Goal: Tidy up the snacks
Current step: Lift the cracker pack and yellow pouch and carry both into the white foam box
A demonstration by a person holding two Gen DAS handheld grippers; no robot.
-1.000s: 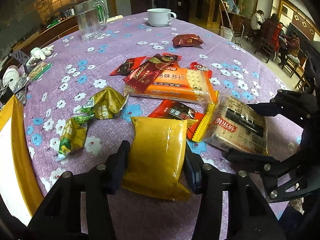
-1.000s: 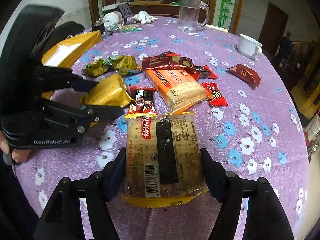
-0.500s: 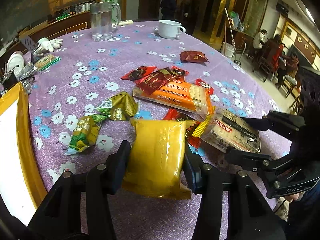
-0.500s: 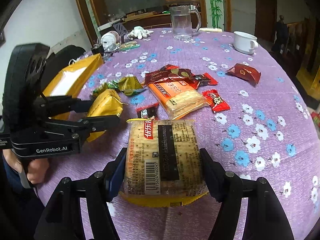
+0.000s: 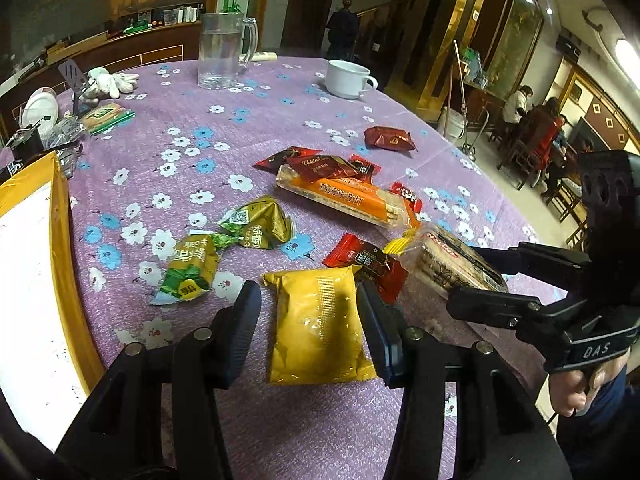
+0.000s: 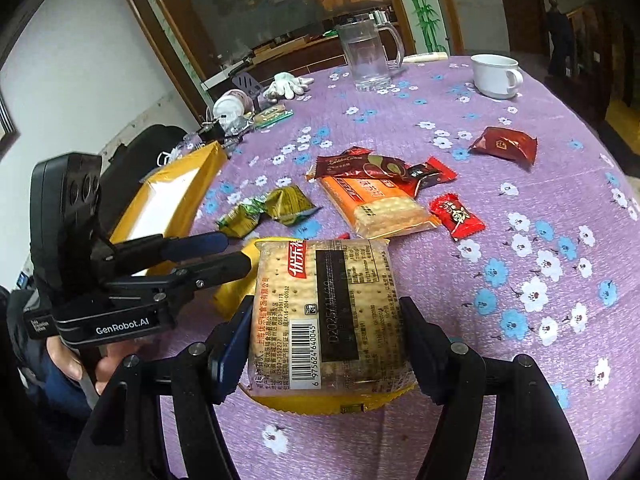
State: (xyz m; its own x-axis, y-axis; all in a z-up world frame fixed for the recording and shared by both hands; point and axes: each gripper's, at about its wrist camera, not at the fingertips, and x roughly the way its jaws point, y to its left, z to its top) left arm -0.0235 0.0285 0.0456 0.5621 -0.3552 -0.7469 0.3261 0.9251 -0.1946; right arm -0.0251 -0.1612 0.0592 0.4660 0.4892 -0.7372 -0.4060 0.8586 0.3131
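Left wrist view: my left hand-held gripper [image 5: 308, 312] is clamped on the yellow snack pack [image 5: 318, 326], whose long axis runs along the fingers. The yellow box [image 5: 60, 216] lies to its left, nearer this hand. My right hand-held gripper [image 6: 326, 340] grips the cracker pack [image 6: 328, 316], farther from that box, above the worktop [image 6: 500, 168].

Round table [image 5: 248, 432] under a purple flowered cloth, loosely scattered with snacks.
On it: orange cracker pack [image 5: 352, 200], 2 green-gold packets [image 5: 224, 248], dark red packet [image 5: 388, 139], glass mug [image 5: 224, 56], white cup [image 5: 346, 79], yellow box [image 5: 68, 256] at left edge.
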